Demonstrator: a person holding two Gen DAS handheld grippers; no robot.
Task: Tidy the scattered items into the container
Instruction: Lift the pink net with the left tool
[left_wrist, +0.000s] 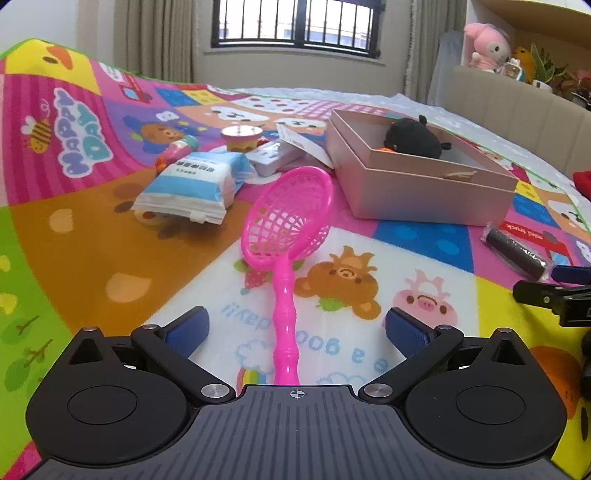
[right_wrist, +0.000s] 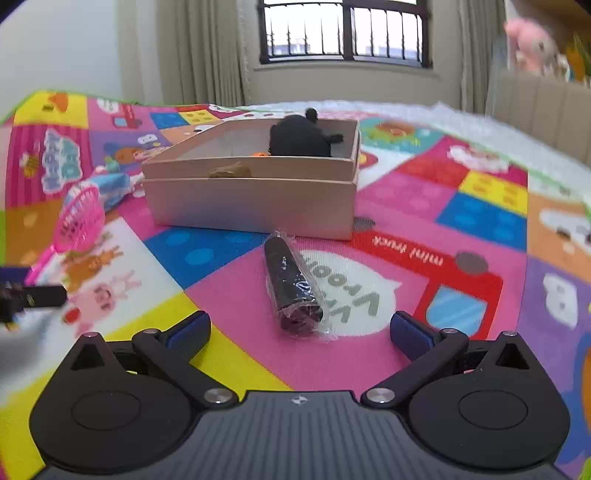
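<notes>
A pink toy strainer (left_wrist: 286, 236) lies on the colourful play mat, its handle running between the open fingers of my left gripper (left_wrist: 295, 330). The beige box (left_wrist: 417, 184) stands behind it to the right, with a black plush toy (left_wrist: 412, 138) inside. My right gripper (right_wrist: 299, 330) is open, just short of a dark wrapped roll (right_wrist: 293, 286) that lies on the mat in front of the box (right_wrist: 255, 203). The roll also shows in the left wrist view (left_wrist: 517, 254). The strainer shows blurred at the left of the right wrist view (right_wrist: 79, 219).
A blue-and-white packet (left_wrist: 192, 184), a white flat box (left_wrist: 273, 157), a pink-and-yellow toy pot (left_wrist: 242, 138), a small toy bottle (left_wrist: 177, 151) and a card (left_wrist: 303, 142) lie left of the box. The right gripper's finger (left_wrist: 554, 295) shows at the right edge. A sofa back (left_wrist: 517, 110) is behind.
</notes>
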